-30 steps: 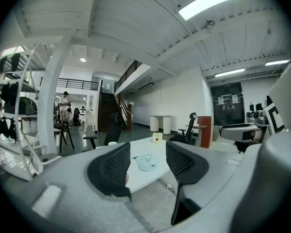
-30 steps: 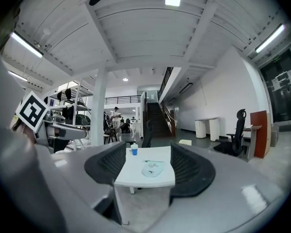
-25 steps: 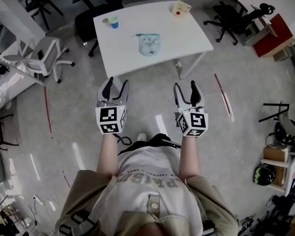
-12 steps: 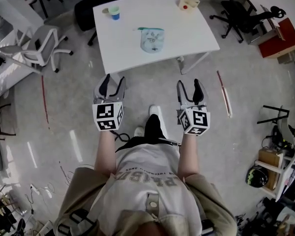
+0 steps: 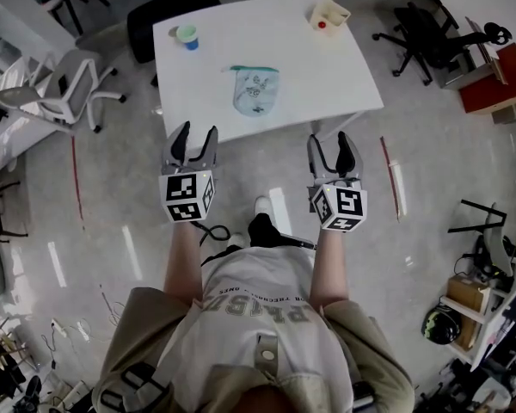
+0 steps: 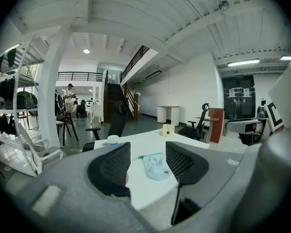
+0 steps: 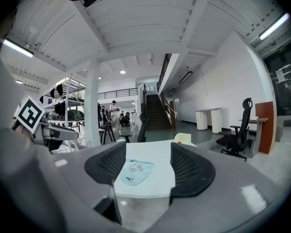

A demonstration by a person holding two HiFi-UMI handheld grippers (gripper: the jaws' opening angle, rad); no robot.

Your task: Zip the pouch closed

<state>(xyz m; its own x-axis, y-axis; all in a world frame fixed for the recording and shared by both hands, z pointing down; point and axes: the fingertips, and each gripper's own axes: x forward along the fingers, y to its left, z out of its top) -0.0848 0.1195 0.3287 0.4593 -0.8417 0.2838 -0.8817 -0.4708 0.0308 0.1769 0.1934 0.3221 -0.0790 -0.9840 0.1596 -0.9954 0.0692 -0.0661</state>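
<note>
A pale blue pouch point(image 5: 254, 90) with a green zip along its far edge lies flat near the front of the white table point(image 5: 327, 67). It shows between the jaws in the left gripper view as the pouch point(image 6: 156, 165) and in the right gripper view as the pouch point(image 7: 134, 172). My left gripper point(image 5: 193, 138) is open and empty, held in the air short of the table's front edge. My right gripper point(image 5: 334, 144) is also open and empty, level with it at the table's front right corner.
On the table's far side stand a blue cup point(image 5: 187, 37) and a cream box with a red dot point(image 5: 328, 14). Office chairs point(image 5: 64, 93) stand to the left, a black chair point(image 5: 168, 15) behind the table, and more chairs point(image 5: 430, 33) to the right. A red cabinet point(image 5: 494, 80) is far right.
The person has walked towards the table. Both grippers, still open, are now nearer its front edge, and the table sits lower in the head view.
</note>
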